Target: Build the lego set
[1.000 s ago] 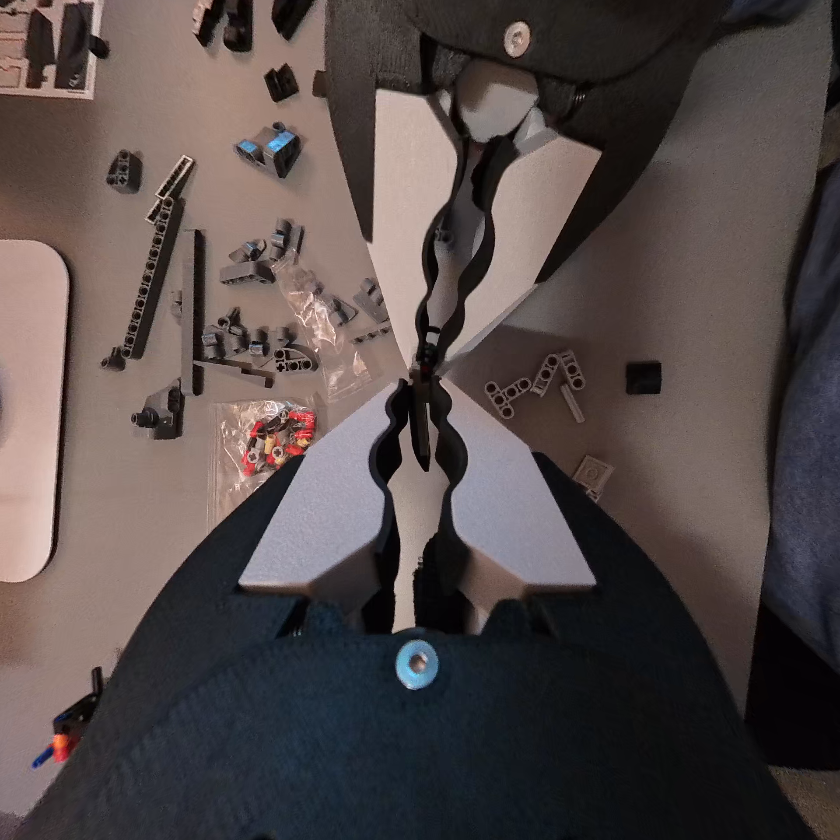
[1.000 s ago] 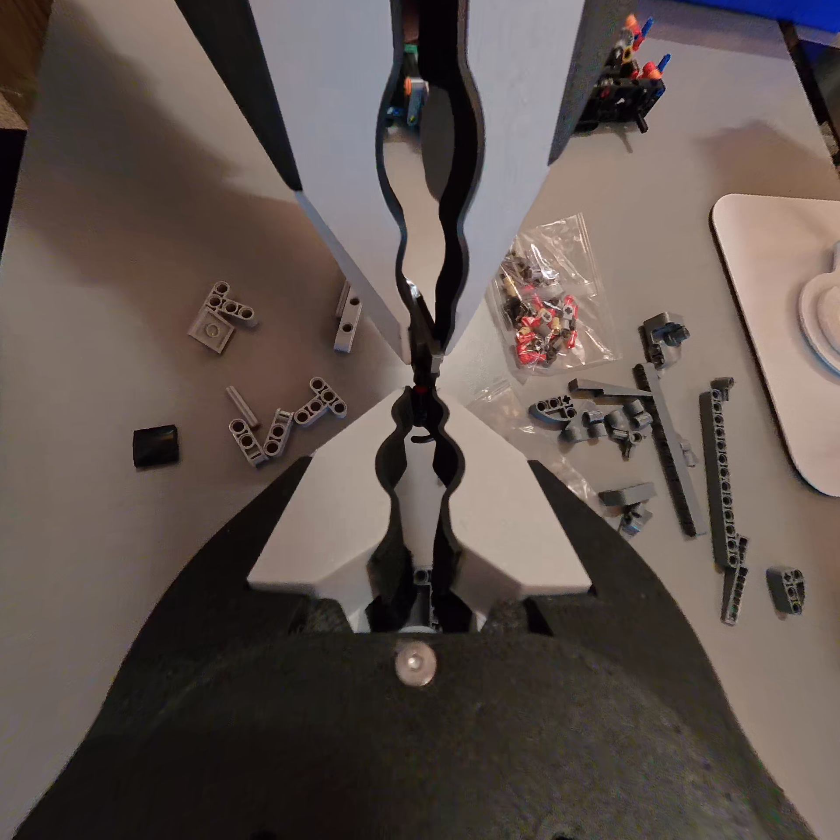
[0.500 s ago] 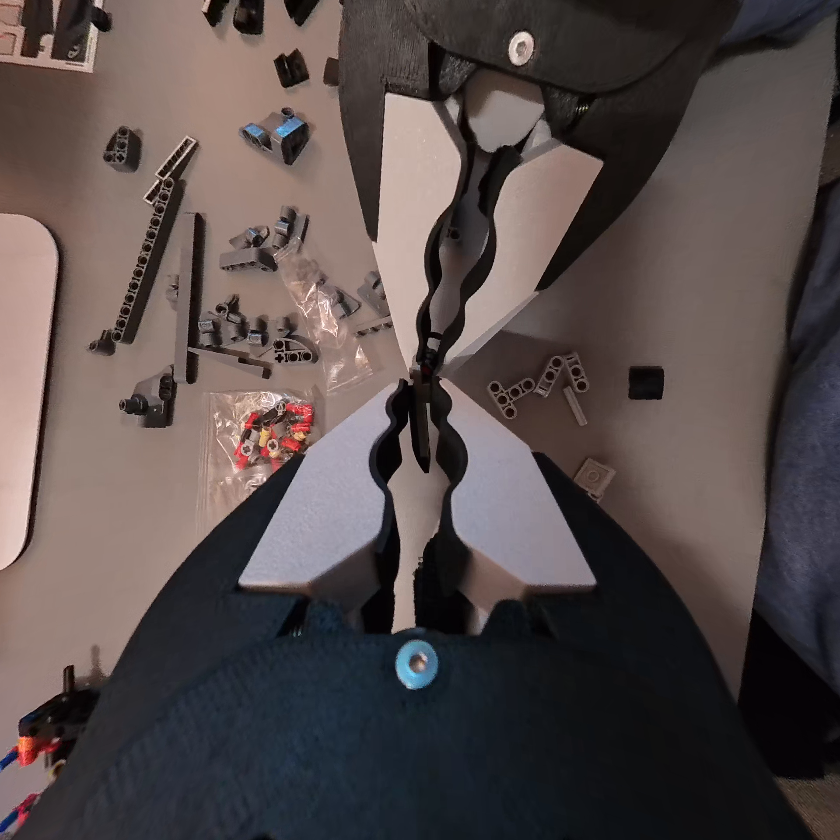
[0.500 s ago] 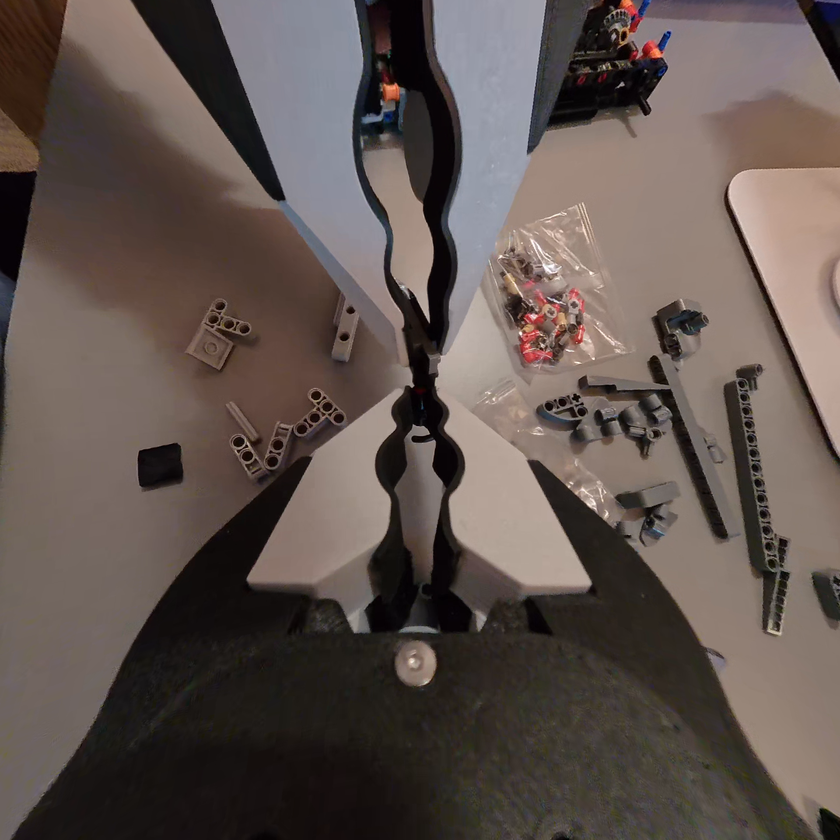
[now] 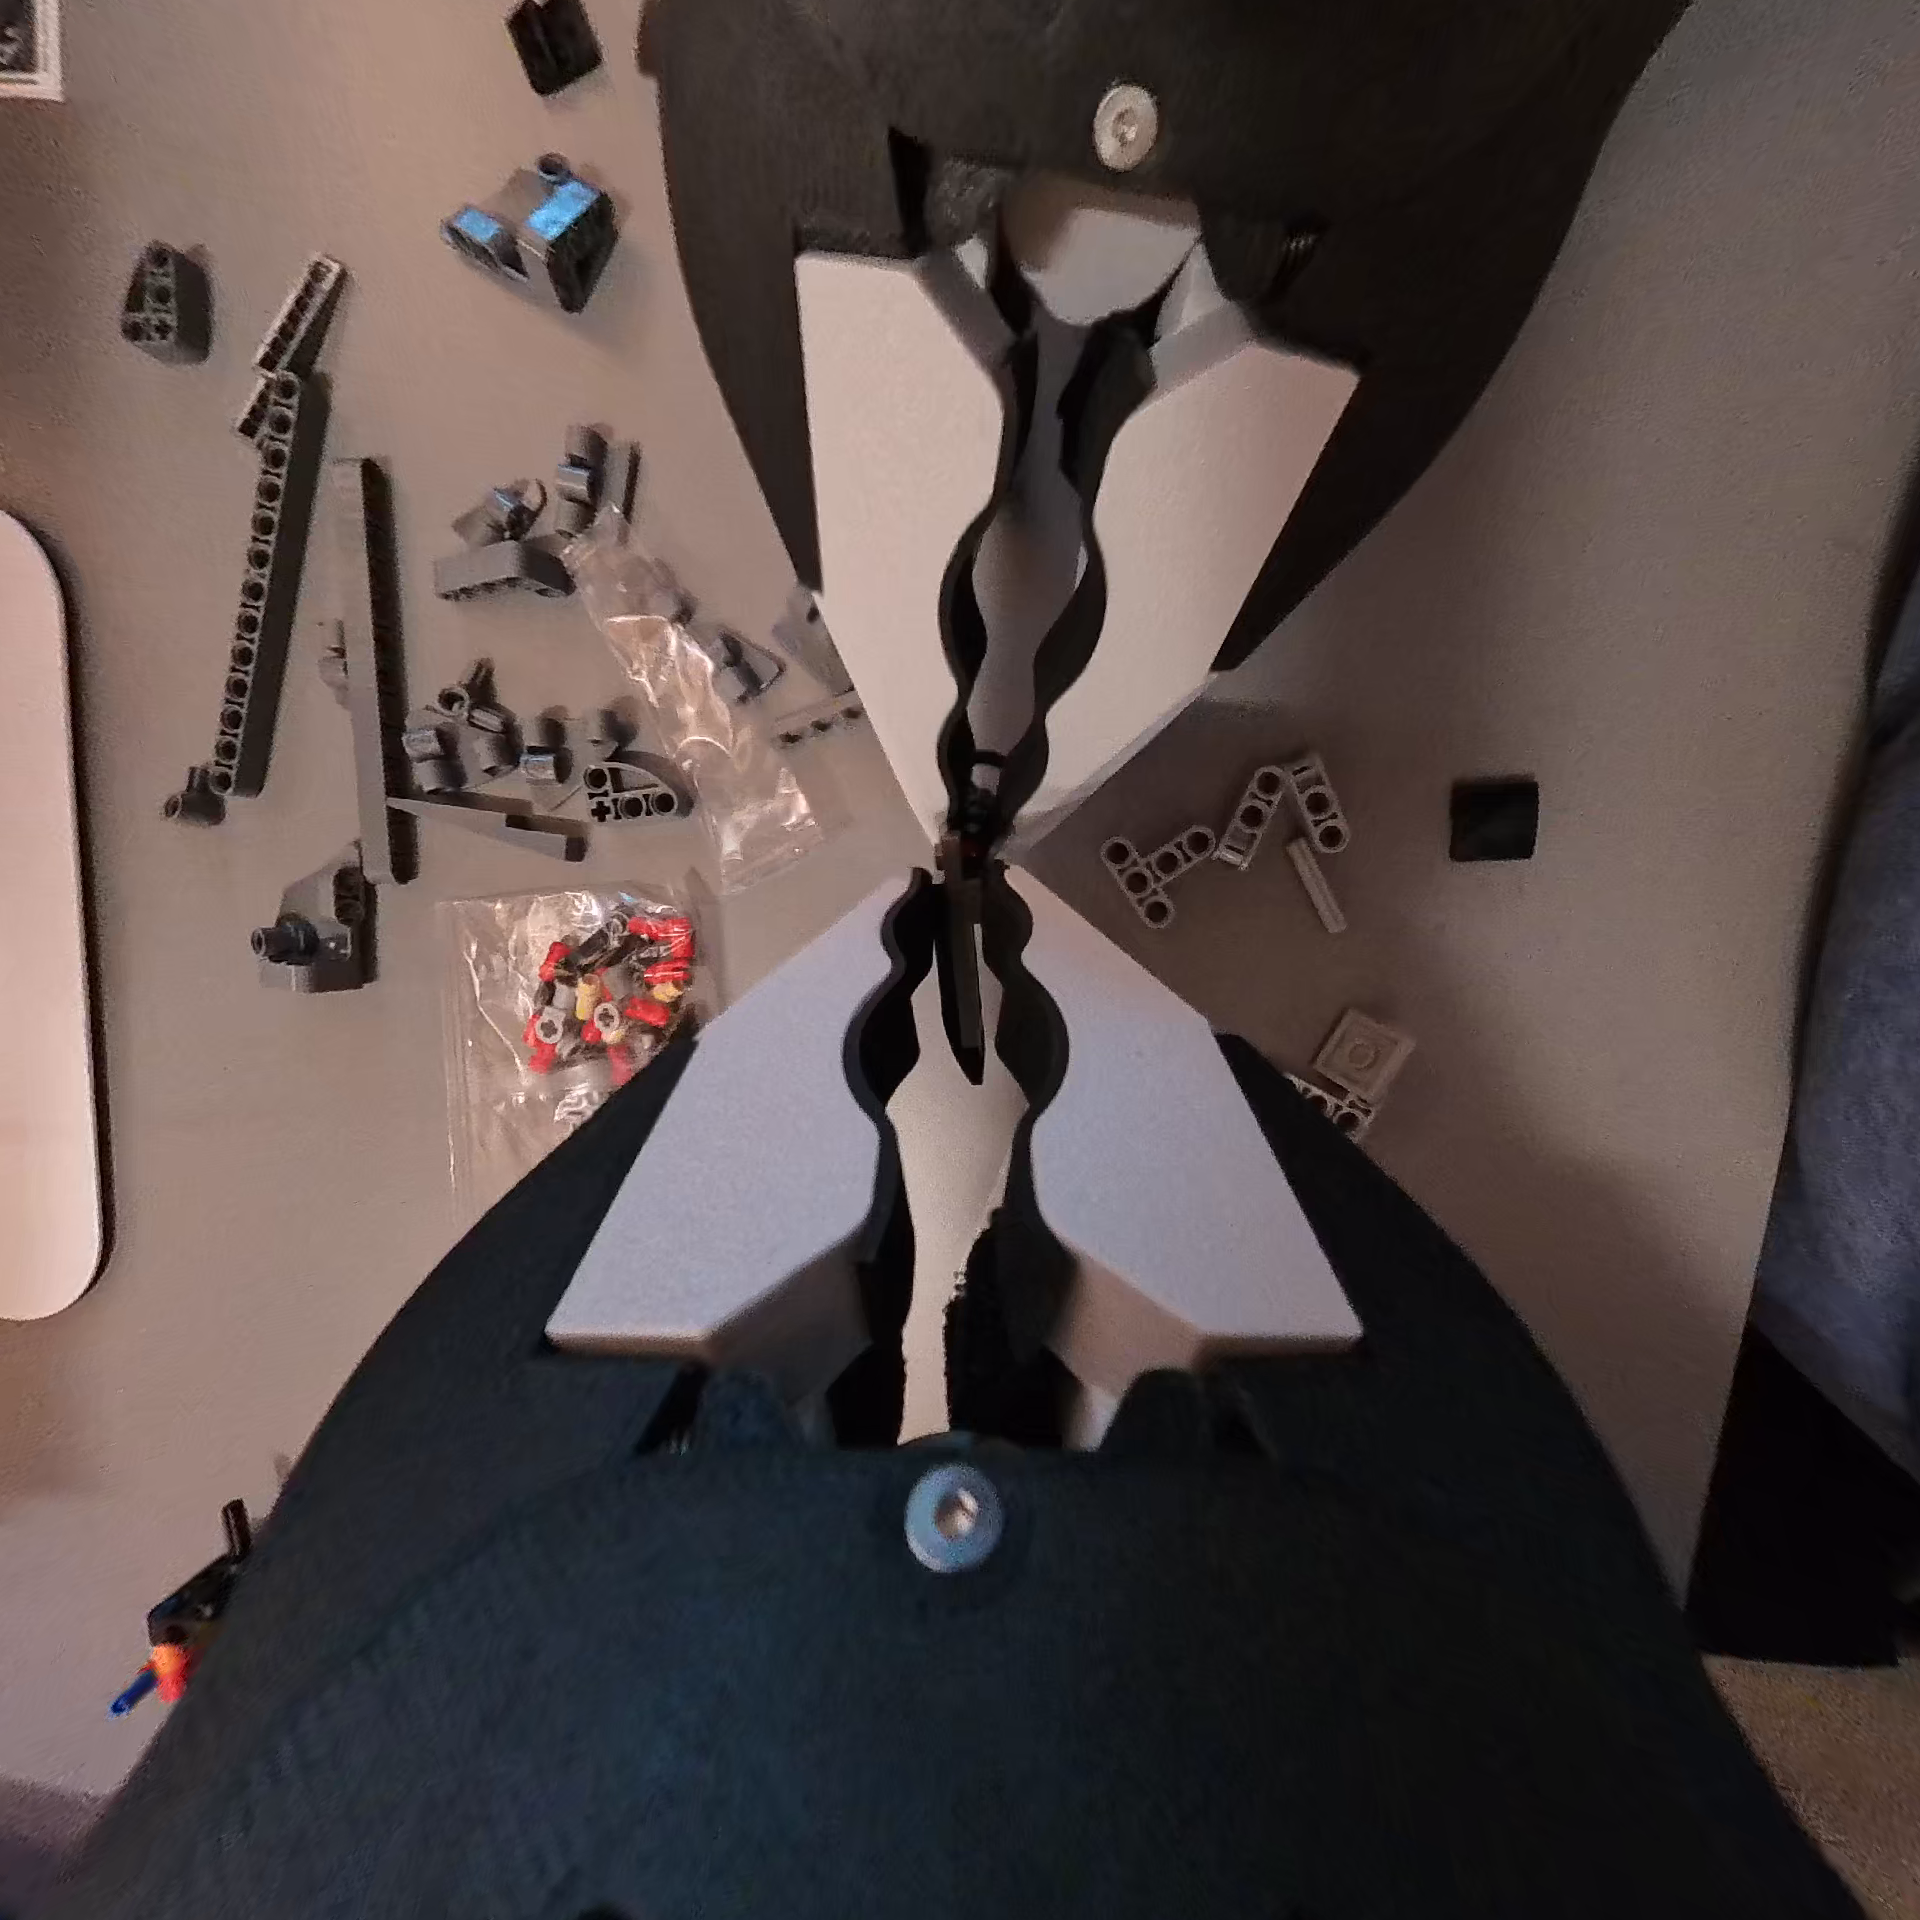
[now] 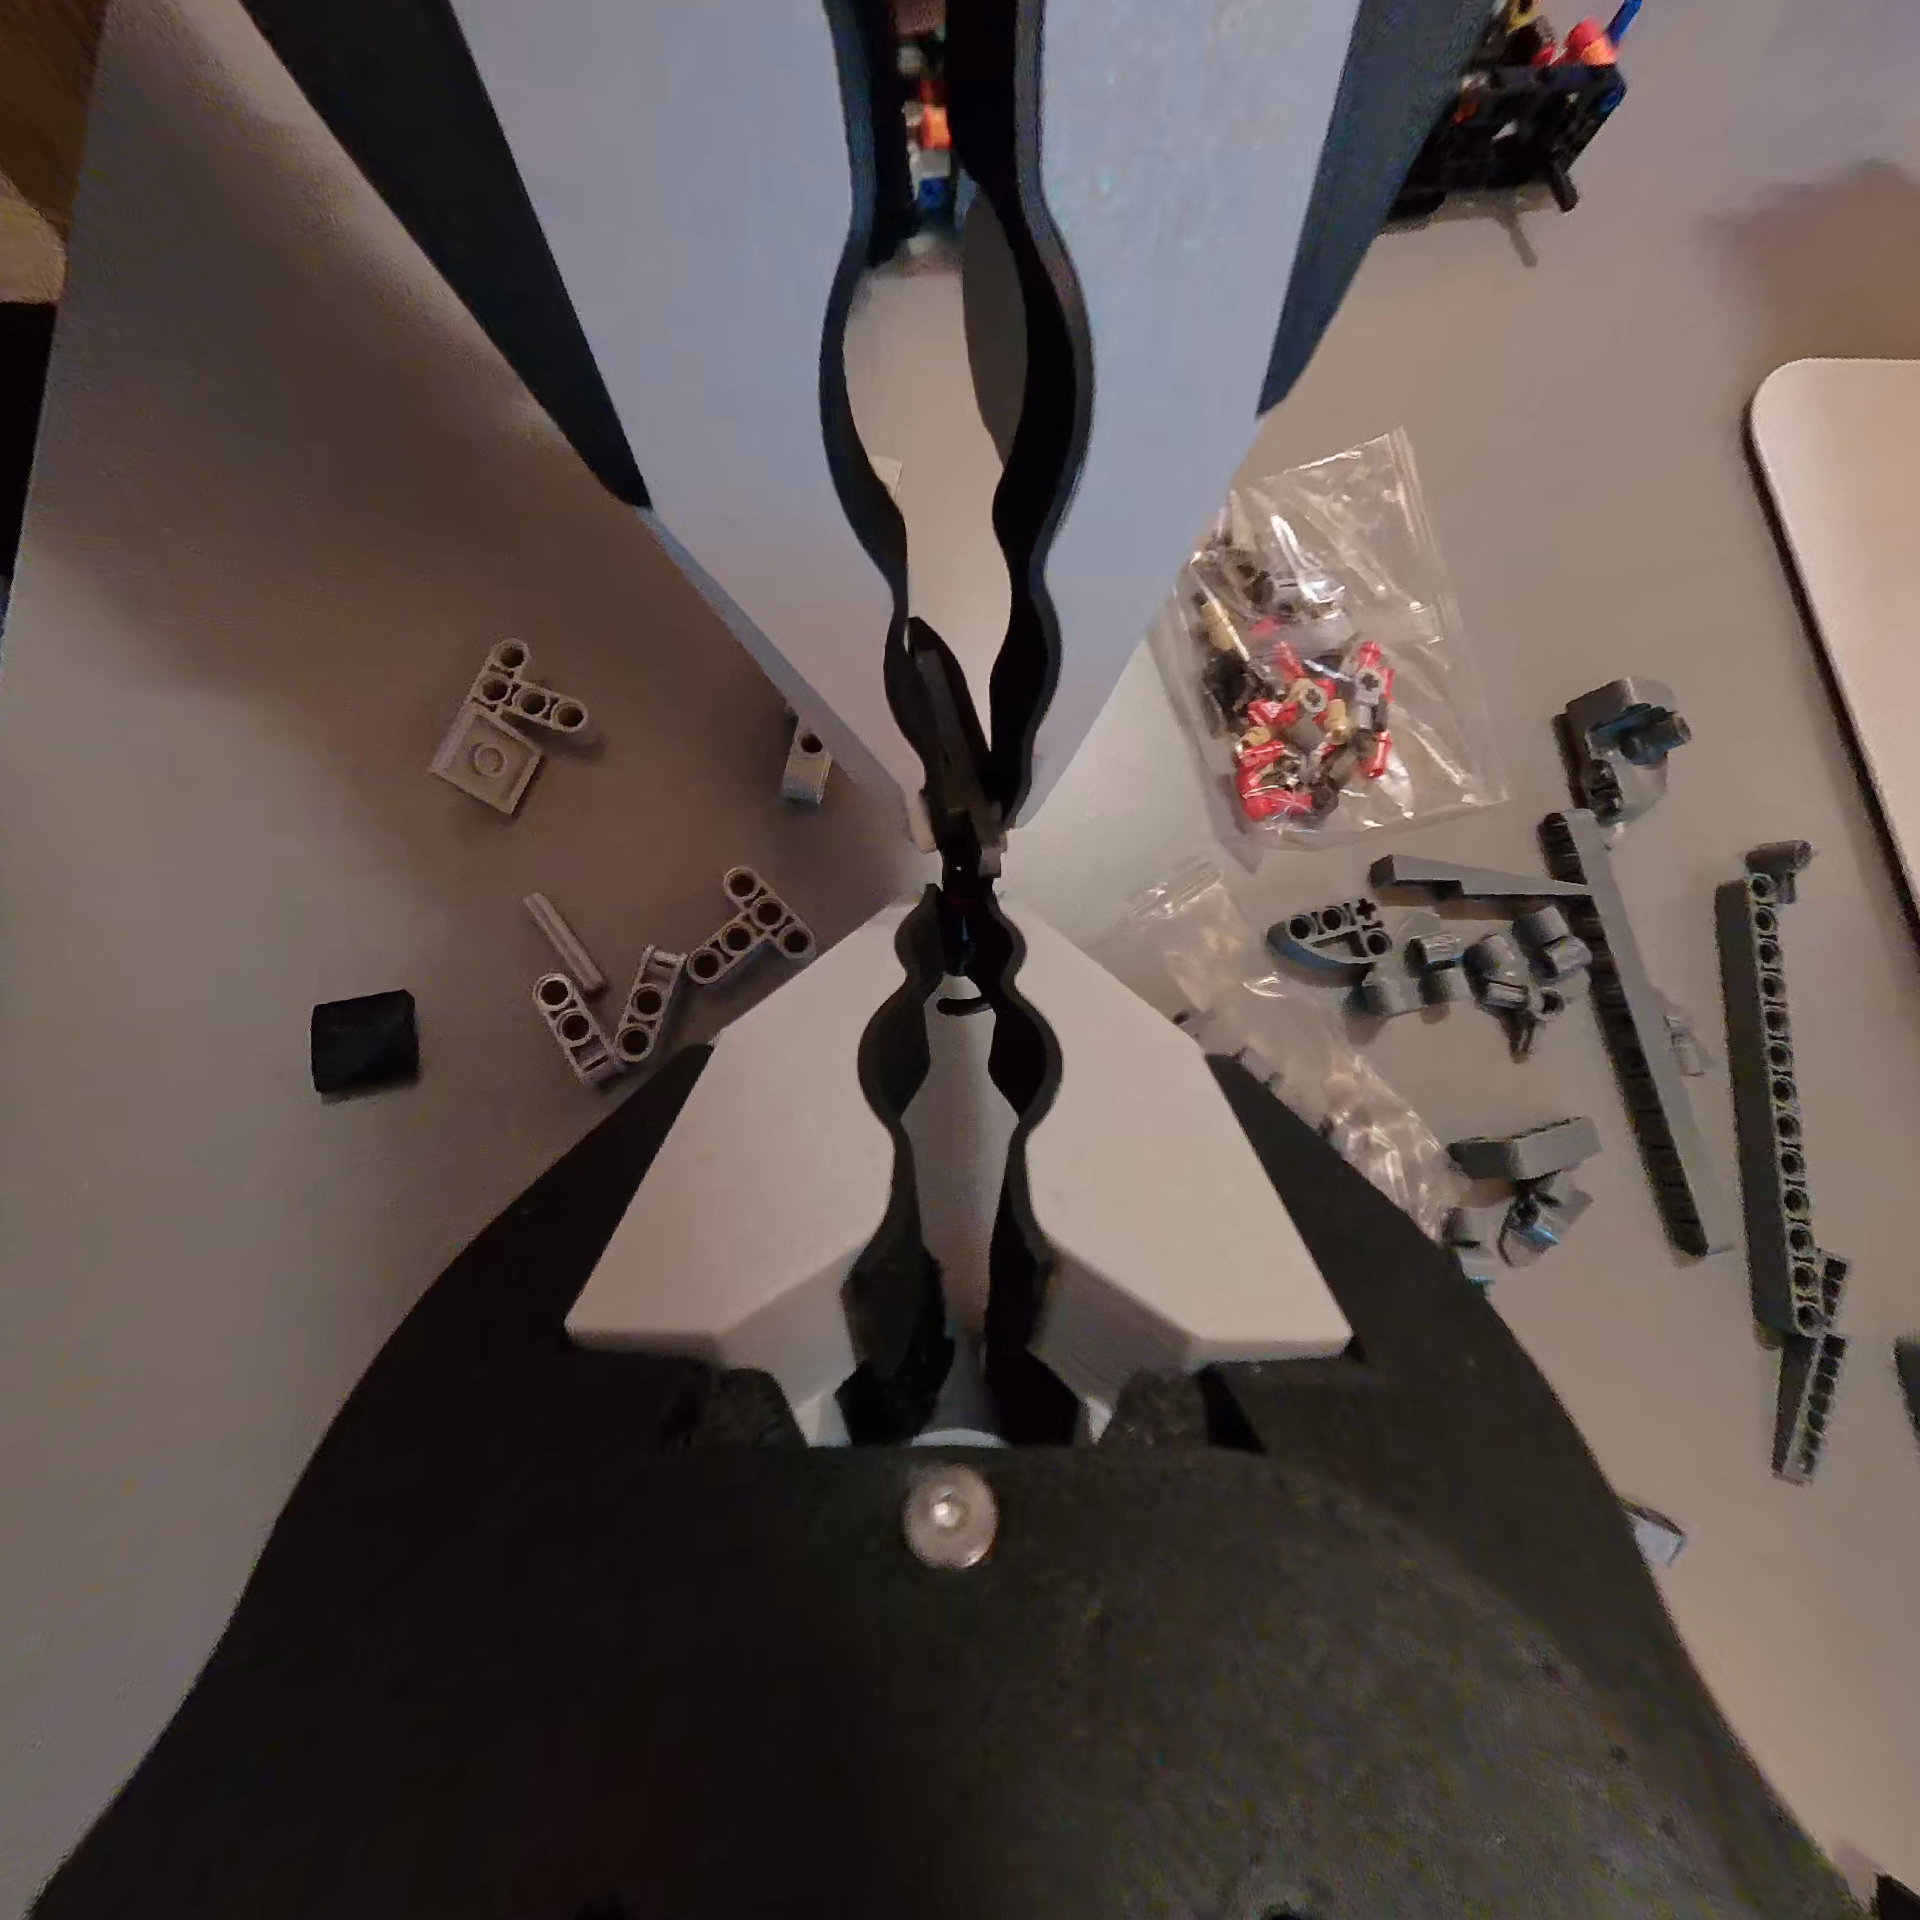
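Observation:
My two grippers meet tip to tip above the grey table. My left gripper is shut on a thin black lego bar that lies between its fingers. My right gripper comes from the top of the left wrist view. In its own view, my right gripper is shut on a small black and red lego pin piece. There the left gripper reaches in from above with the black bar. The bar and the pin piece touch end to end.
A clear bag of red and black pins, long dark grey beams, light grey beams and a black block lie below. A white board and a part-built assembly sit at the edges. Left and right tips are no more than a few centimetres apart. From the right gripper's tips to the black block is close to 11 cm. It turns up in the right wrist view as well.
Both grippers stay shut and tip to tip on their pieces. The pair has drifted a little over the table, so the white board slides toward the frame edge in both views.

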Available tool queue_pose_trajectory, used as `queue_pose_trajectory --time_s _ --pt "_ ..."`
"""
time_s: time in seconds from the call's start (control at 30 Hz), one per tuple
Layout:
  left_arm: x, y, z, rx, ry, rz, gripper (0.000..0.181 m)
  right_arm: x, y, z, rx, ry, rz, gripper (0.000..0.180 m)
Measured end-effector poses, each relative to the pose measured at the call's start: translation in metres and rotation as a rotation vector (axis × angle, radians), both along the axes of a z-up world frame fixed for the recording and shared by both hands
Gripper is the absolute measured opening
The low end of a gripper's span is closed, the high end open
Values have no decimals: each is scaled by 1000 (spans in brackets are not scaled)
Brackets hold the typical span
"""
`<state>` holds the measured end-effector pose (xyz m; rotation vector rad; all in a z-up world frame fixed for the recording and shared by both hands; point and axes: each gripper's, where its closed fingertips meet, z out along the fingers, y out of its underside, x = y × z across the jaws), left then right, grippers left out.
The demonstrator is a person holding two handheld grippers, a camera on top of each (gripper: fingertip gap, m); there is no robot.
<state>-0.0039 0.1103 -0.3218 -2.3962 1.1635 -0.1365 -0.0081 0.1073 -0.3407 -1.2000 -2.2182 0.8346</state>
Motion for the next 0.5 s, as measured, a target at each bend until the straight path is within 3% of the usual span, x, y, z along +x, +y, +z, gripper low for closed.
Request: queue_pose_trajectory --time_s 0.33,0.5 --pt "-3 0 24 73 -192 73 8 -3 0 23 -137 66 -6 2" --pt "-6 0 13 84 -197 106 8 -6 0 12 -115 57 3 3"
